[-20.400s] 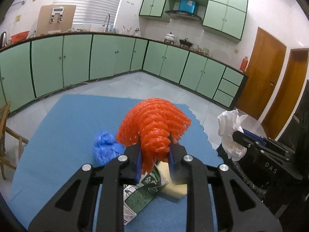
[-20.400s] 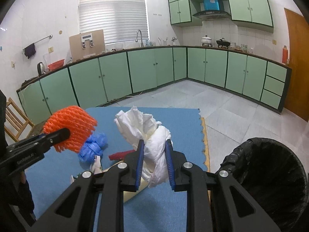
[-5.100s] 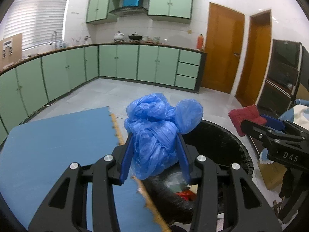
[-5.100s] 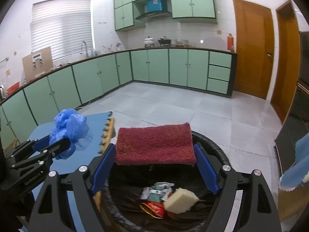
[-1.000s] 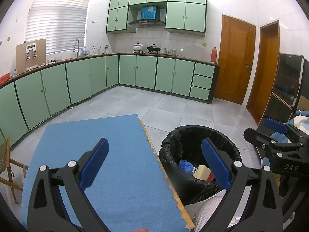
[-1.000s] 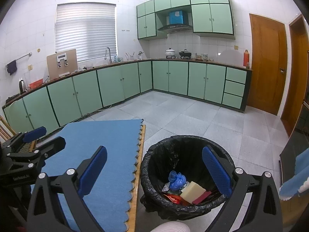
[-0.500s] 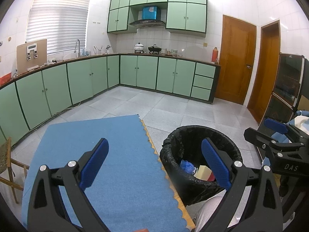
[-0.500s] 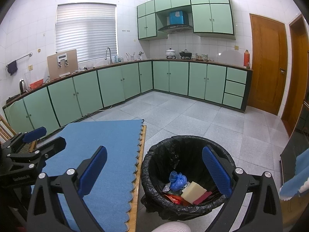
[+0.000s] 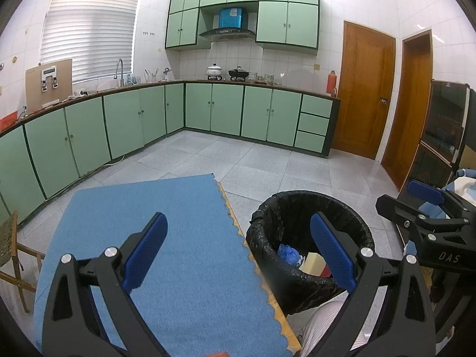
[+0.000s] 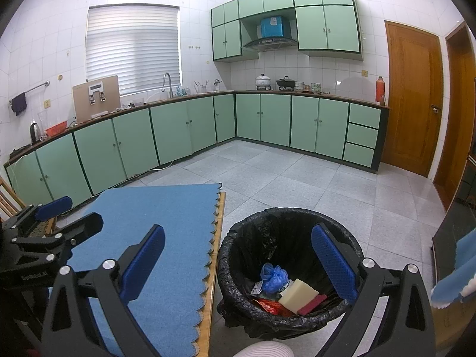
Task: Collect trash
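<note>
A black-lined trash bin (image 10: 235, 255) stands on the floor right of the table, also in the left wrist view (image 9: 267, 223). Inside lie a blue plastic bag (image 10: 272, 276), a yellow sponge (image 10: 297, 294), a red pad (image 10: 312, 300) and wrappers. My left gripper (image 9: 238, 250) is open and empty above the blue mat's (image 9: 166, 226) right edge. My right gripper (image 10: 238, 261) is open and empty above the bin. Each gripper shows in the other's view: the right one (image 9: 428, 205) and the left one (image 10: 56, 211).
The blue mat (image 10: 166, 217) covers a wooden table beside the bin. Green cabinets (image 10: 178, 131) run along the far walls. Wooden doors (image 10: 413, 98) stand at the right. A wooden chair (image 9: 12, 247) is at the far left. A blue cloth (image 10: 455, 273) lies at the right edge.
Since a second ago almost nothing has moved; both grippers stay open and empty. Five seconds ago the left held the blue bag and the right held the red pad; both now lie in the bin.
</note>
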